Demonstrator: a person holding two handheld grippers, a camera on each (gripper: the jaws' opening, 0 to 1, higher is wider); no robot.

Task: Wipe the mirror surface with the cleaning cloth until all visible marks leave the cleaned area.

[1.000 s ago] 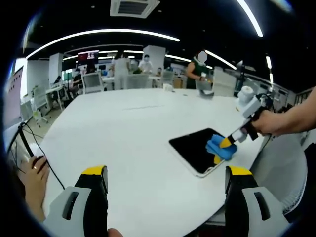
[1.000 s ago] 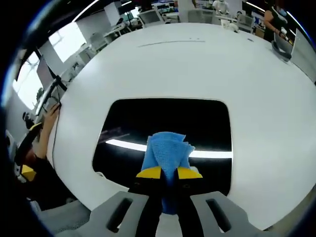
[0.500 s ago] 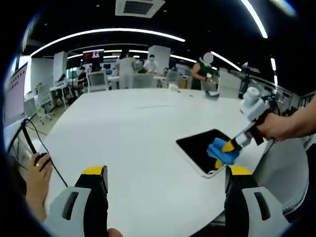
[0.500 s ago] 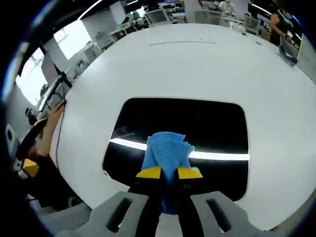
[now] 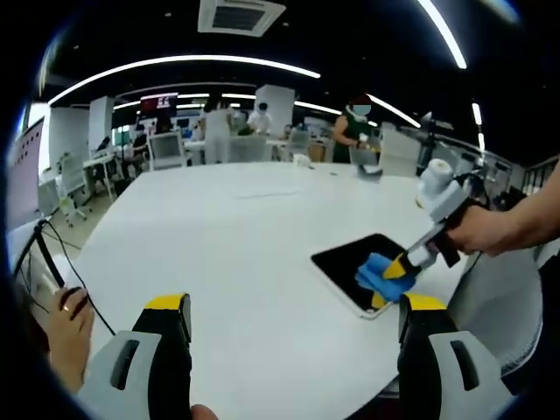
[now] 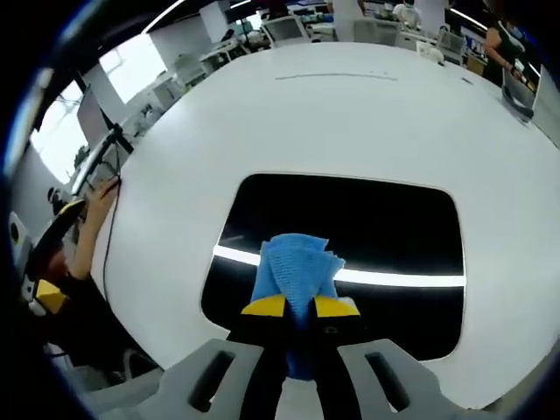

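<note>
A crumpled blue cleaning cloth (image 6: 296,267) is pinched by the right gripper (image 6: 299,306) on the glossy rounded-rectangle mirror (image 6: 350,219); the left gripper (image 5: 297,306) is spread wide.

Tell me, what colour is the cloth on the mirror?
The cloth is blue, seen best in the right gripper view.

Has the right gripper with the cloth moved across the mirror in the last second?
Yes. In the right gripper view, the cloth now sits nearer the mirror's left edge, so the right gripper slid leftward across it.
</note>
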